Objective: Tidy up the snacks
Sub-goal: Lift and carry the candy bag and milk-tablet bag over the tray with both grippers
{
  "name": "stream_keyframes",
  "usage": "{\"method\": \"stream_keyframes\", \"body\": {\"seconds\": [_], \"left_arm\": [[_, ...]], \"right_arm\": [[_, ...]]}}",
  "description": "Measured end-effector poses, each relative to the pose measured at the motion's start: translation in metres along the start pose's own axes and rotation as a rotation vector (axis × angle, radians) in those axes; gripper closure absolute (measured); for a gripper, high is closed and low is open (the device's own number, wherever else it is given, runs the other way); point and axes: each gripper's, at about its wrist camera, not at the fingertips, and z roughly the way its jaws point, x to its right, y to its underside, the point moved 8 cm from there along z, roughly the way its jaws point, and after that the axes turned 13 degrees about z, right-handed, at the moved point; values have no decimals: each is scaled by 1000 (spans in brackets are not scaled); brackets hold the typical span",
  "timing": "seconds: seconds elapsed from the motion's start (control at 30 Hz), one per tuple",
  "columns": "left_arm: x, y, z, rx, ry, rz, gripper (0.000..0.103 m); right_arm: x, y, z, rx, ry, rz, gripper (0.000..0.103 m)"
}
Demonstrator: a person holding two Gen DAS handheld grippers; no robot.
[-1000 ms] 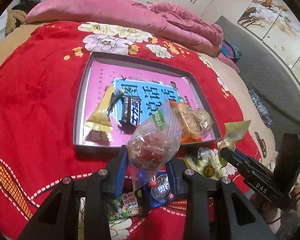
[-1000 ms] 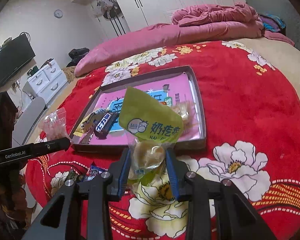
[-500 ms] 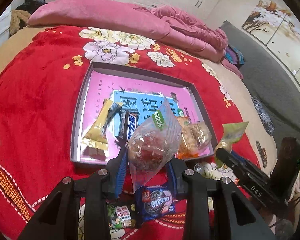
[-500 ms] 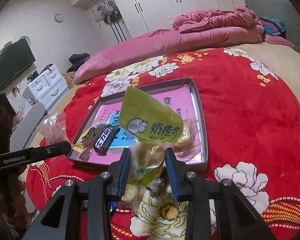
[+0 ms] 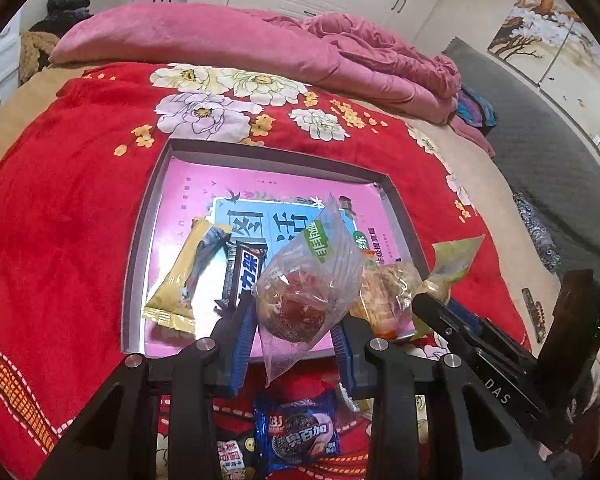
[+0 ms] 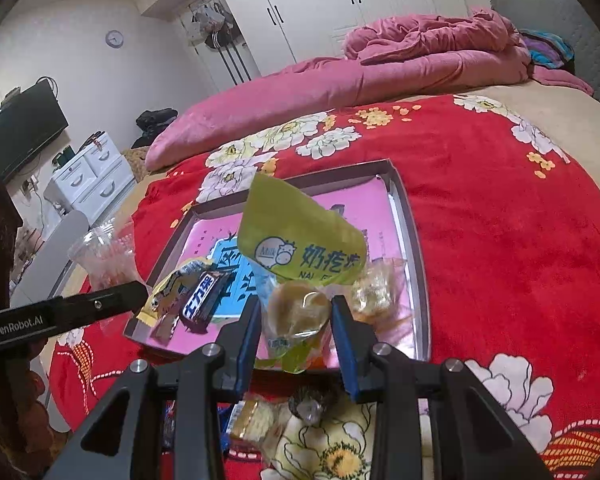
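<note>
Transport step judged in hand — a clear-bagged snack [image 5: 308,280] is clamped in the left hand-held gripper [image 5: 296,336] and a yellow-green milk snack [image 6: 300,276] in the right hand-held gripper [image 6: 296,328], both over the tray's [image 5: 138,248] near edge — release inside it is called for next.

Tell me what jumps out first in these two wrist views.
Each gripper is clamped on a snack: the left gripper holds a clear packet with a reddish treat, the right gripper a yellow-green milk snack packet, both hanging in front of the shallow pink-lined tray. The tray sits on a red floral blanket and already holds a dark chocolate bar beside a yellow wrapped bar.
</note>
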Motion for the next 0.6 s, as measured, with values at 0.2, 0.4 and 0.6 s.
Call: {"method": "stream_keyframes", "body": {"seconds": [0.2, 0.4, 0.6], "left_arm": [[0, 0, 8, -26, -23, -3, 67], [-2, -3, 9, -23, -27, 0, 67], [-9, -5, 16, -10, -26, -3, 67]], "right_arm": [[1, -9, 6, 13, 7, 27, 67], [5, -10, 12, 0, 43, 67, 67], [2, -12, 14, 0, 91, 60, 67]]}}
